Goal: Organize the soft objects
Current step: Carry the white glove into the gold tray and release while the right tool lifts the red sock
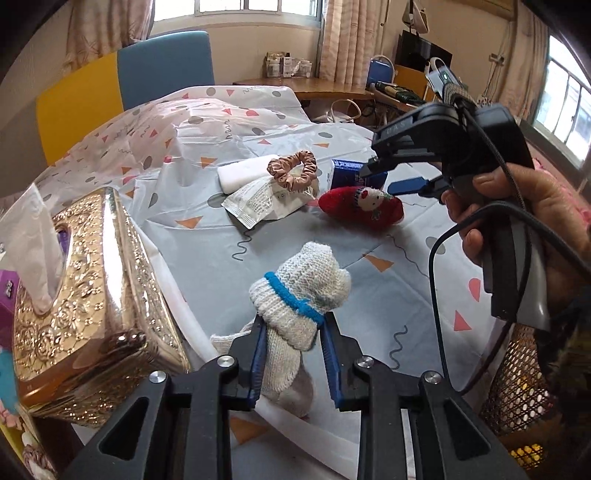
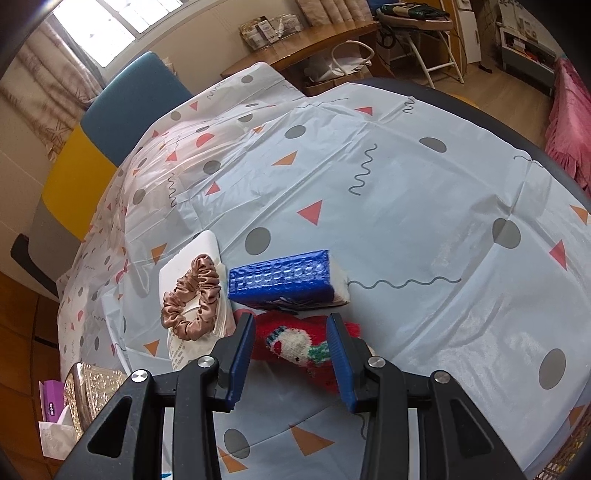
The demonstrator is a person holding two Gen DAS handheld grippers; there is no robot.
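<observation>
Left claw [image 1: 291,354] clamped on white sock [image 1: 299,295]; right claw [image 2: 291,354] apart over red sock [image 2: 299,343]. Risk: slippage from shallow grip.

Scrunchie [image 2: 192,295] on packet [image 1: 258,203], left of box [image 2: 280,282]; plush [image 2: 299,347] before box.

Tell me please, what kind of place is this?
Probably a lived-in room of a home. A table under a patterned plastic tablecloth holds household things: a gold tissue box, a scrunchie. Curtained windows and chairs stand behind.
</observation>
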